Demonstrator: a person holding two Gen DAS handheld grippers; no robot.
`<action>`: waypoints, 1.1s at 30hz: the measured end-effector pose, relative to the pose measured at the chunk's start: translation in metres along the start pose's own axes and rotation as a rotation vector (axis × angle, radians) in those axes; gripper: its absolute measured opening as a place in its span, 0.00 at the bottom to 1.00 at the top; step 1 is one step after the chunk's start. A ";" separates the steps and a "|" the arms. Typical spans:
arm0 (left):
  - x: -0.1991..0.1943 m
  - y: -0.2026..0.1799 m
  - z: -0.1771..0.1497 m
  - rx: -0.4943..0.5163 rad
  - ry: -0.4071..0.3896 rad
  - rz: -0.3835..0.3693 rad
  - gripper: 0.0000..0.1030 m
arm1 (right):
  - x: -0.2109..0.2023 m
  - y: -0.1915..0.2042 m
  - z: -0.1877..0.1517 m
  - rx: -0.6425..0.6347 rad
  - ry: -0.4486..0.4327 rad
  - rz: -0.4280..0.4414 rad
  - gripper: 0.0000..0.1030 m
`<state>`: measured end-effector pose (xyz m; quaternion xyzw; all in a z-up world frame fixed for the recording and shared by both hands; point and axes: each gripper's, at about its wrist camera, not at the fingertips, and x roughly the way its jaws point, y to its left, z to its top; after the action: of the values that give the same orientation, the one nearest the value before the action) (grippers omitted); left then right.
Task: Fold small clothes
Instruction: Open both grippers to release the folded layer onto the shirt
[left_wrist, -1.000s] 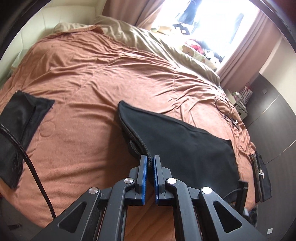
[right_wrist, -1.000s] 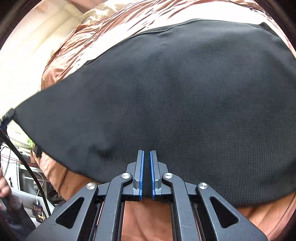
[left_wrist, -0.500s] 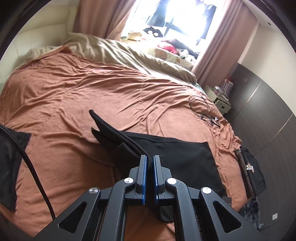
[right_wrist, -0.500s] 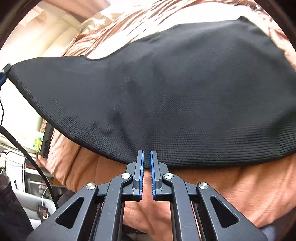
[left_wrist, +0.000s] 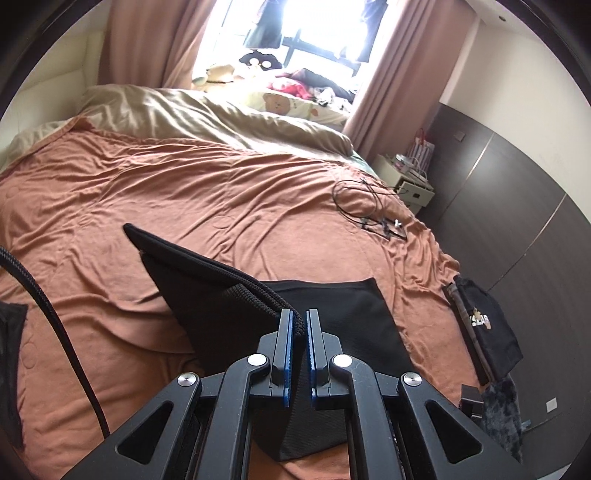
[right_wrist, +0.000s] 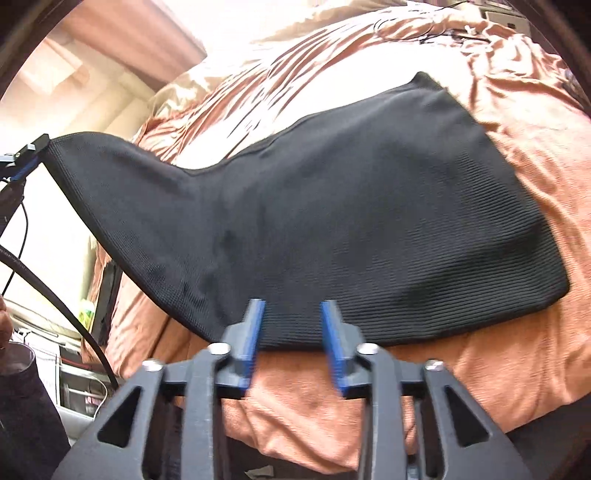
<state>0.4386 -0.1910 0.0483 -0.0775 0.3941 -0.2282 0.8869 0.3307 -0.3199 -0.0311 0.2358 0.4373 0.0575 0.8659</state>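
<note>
The black garment (right_wrist: 332, 206) is matt, finely ribbed knit cloth. The orange bedspread (left_wrist: 207, 192) looks like soft, creased fabric with a faint sheen, though glare perhaps exaggerates it.

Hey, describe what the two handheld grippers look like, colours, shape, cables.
Both match: the left gripper and right gripper have black angular frames with triangular cut-outs, silver round bolts, and two flat fingers faced with blue ridged pads. A black braided cable trails beside the left one.

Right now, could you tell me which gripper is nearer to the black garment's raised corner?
Left. The left gripper is clamped on the black garment at that corner; the right gripper, just opened, sits at its lower hem with nothing between its jaws.
</note>
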 end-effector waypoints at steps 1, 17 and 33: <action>0.002 -0.005 0.001 0.007 0.003 -0.005 0.07 | -0.005 0.000 -0.004 0.002 -0.011 -0.002 0.42; 0.067 -0.120 -0.007 0.157 0.100 -0.154 0.00 | -0.086 -0.058 -0.018 0.130 -0.119 -0.025 0.44; 0.106 -0.096 -0.044 0.182 0.246 -0.053 0.10 | -0.074 -0.086 -0.012 0.174 -0.095 0.015 0.44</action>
<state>0.4358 -0.3235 -0.0212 0.0212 0.4751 -0.2942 0.8290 0.2668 -0.4143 -0.0222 0.3157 0.3972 0.0145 0.8616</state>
